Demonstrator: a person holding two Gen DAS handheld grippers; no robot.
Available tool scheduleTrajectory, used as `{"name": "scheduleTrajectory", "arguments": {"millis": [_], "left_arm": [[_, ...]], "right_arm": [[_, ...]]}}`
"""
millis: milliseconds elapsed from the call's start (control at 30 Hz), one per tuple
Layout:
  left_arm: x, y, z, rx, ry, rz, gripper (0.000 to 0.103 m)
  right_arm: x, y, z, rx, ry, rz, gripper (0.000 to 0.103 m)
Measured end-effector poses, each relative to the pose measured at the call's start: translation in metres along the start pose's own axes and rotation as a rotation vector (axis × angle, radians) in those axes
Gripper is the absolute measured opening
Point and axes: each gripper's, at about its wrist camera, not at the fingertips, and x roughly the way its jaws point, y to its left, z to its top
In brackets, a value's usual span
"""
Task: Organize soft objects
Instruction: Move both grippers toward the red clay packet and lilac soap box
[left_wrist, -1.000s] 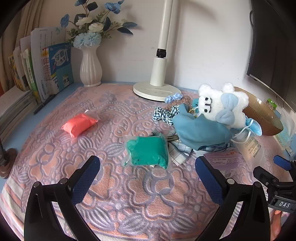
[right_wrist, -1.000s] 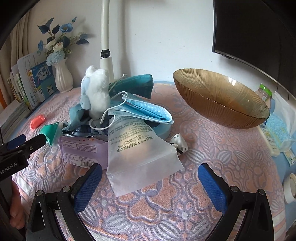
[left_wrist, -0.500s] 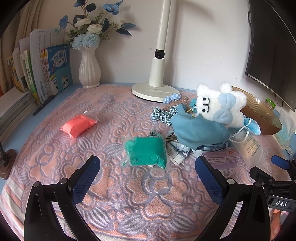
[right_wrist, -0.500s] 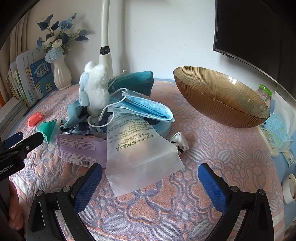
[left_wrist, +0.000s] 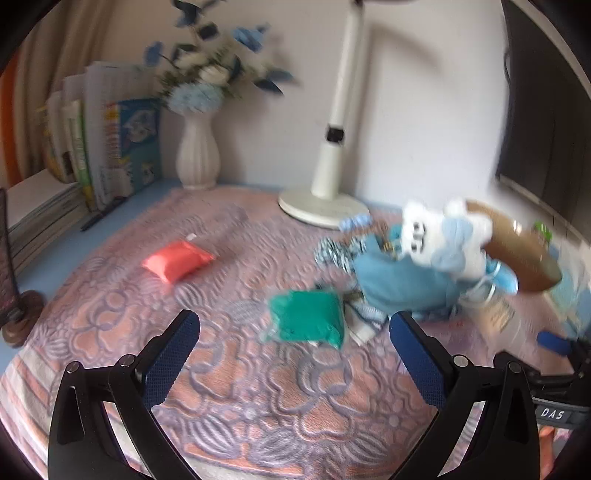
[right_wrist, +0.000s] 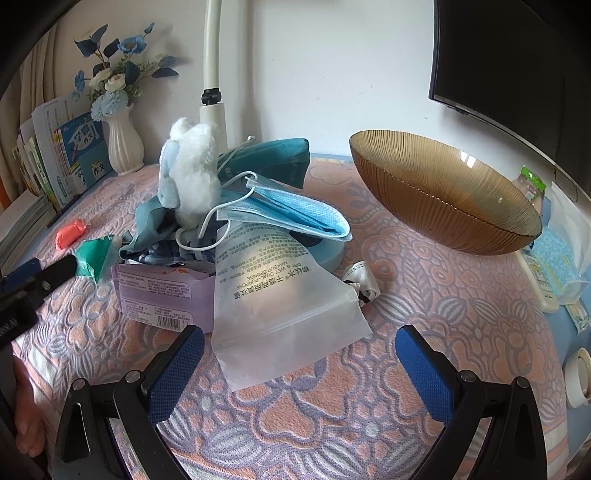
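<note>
The desk is covered by a quilted cloth (right_wrist: 424, 295) with raised pink and lilac flower shapes. Ahead and right of the right claw (right_wrist: 299, 363) stands a ribbed amber glass bowl (right_wrist: 443, 192), wide and shallow, nothing visible in it. Straight ahead of that claw is a heap: a frosted zip pouch (right_wrist: 280, 299) lies nearest, a lilac packet (right_wrist: 162, 291) at its left, a pleated blue mask (right_wrist: 295, 212) above, a fluffy white plush (right_wrist: 194, 173) on top of blue fabric (right_wrist: 273, 158) that is mostly buried. Just ahead of the left claw (left_wrist: 293, 350) lies a green packet (left_wrist: 306, 314), and farther ahead to the left a smooth coral one (left_wrist: 177, 260); this view is blurred. Both claws are spread wide, gripping nothing.
</note>
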Motion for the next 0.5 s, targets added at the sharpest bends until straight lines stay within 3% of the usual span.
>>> {"name": "scheduleTrajectory", "arguments": {"millis": [67, 167, 300, 500], "left_arm": [[-0.007, 0.011, 0.000, -0.055, -0.040, -0.010, 0.102], [0.002, 0.019, 0.003, -0.101, -0.001, -0.011, 0.102], [0.012, 0.019, 0.005, -0.107, 0.050, -0.026, 0.102], [0.011, 0.019, 0.003, -0.105, 0.046, -0.020, 0.102]], "right_arm": [[-0.003, -0.001, 0.000, 0.006, -0.014, -0.002, 0.103], [-0.008, -0.001, -0.001, 0.011, -0.036, -0.004, 0.103], [-0.012, -0.001, -0.002, 0.012, -0.052, 0.004, 0.103], [-0.017, -0.003, -0.002, 0.016, -0.077, 0.016, 0.103]]}}
